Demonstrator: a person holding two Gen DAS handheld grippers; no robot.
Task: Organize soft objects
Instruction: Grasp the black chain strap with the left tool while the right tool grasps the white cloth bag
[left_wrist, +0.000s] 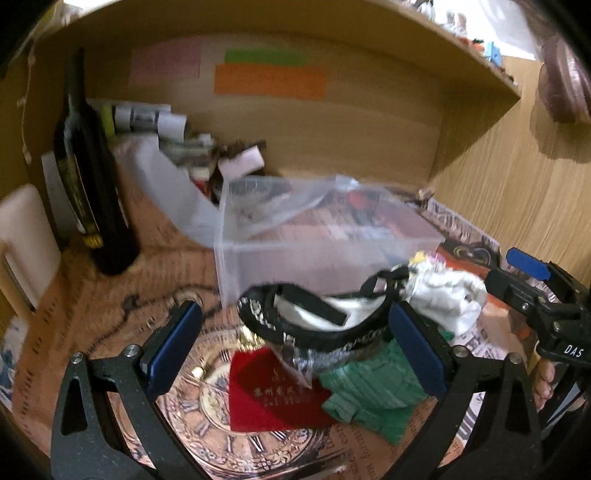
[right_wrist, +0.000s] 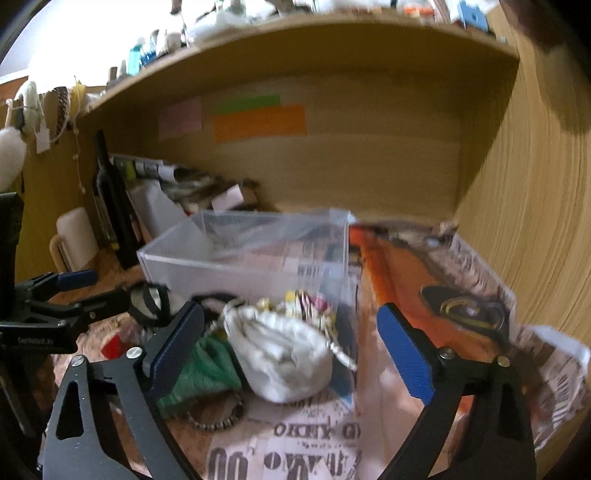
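wine bottle (left_wrist: 86, 177): stands upright at the far left, back under the shelf, well clear of the sorting and not part of it.
red pouch (left_wrist: 273, 391): lies flat on the clock-print cloth, nearest the left wrist camera, untouched.
left gripper (left_wrist: 295, 347): jaws wide apart and empty, angled down over the pile; the black-trimmed pouch (left_wrist: 314, 317) sits between the blue pads with neither pressing it, so this looks like lining up a pick.
clear plastic box (left_wrist: 325, 254): open-topped just behind the pile, likely where the soft things go; no soft item shows inside it.
green knitted cloth (left_wrist: 373, 391): crumpled against the left gripper's right finger, partly under the other pieces.
white drawstring pouch (right_wrist: 284, 354): bunched in front of the box, the rightmost of the heap.
right gripper (right_wrist: 291, 350): jaws spread and holding nothing, straddling the white pouch without contact, seemingly its target.
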